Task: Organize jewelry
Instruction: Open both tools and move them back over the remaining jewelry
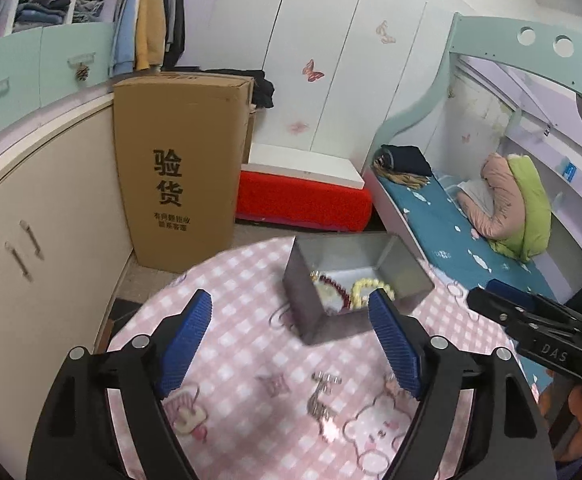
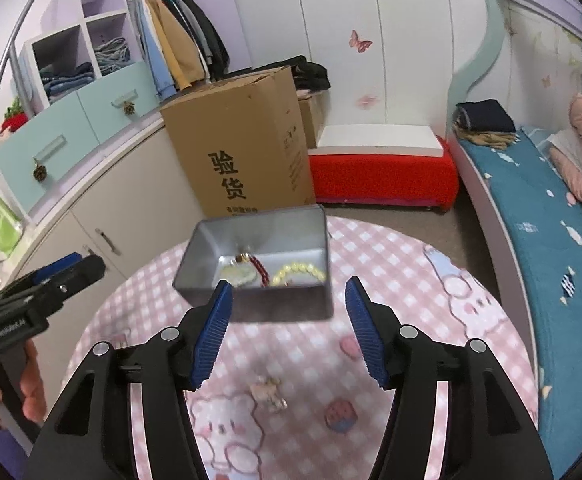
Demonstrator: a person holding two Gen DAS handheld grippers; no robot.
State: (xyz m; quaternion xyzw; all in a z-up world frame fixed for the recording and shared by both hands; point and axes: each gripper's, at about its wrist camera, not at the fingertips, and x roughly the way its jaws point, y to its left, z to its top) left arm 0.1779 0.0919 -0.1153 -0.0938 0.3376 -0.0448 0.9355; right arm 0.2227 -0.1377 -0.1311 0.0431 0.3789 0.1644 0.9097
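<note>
A: Blue ribbed pads (image 1: 189,344) of the left gripper (image 1: 291,344), spread wide, empty; right gripper (image 2: 289,332) likewise spread, empty. Round table under pink checked cartoon cloth (image 2: 391,264).

B: Grey rectangular metal tin (image 2: 259,240), lidless, ahead of both claws. Inside: yellow bead bracelet (image 2: 299,272), dark red bead string (image 2: 261,270), pale pendant (image 2: 239,276).

A: Small silver trinket (image 1: 323,398) lies loose on the cloth, between and beneath the left fingers.

B: Risk, as judged: light tin slides if nudged; the thin trinket slips from broad pads.
</note>
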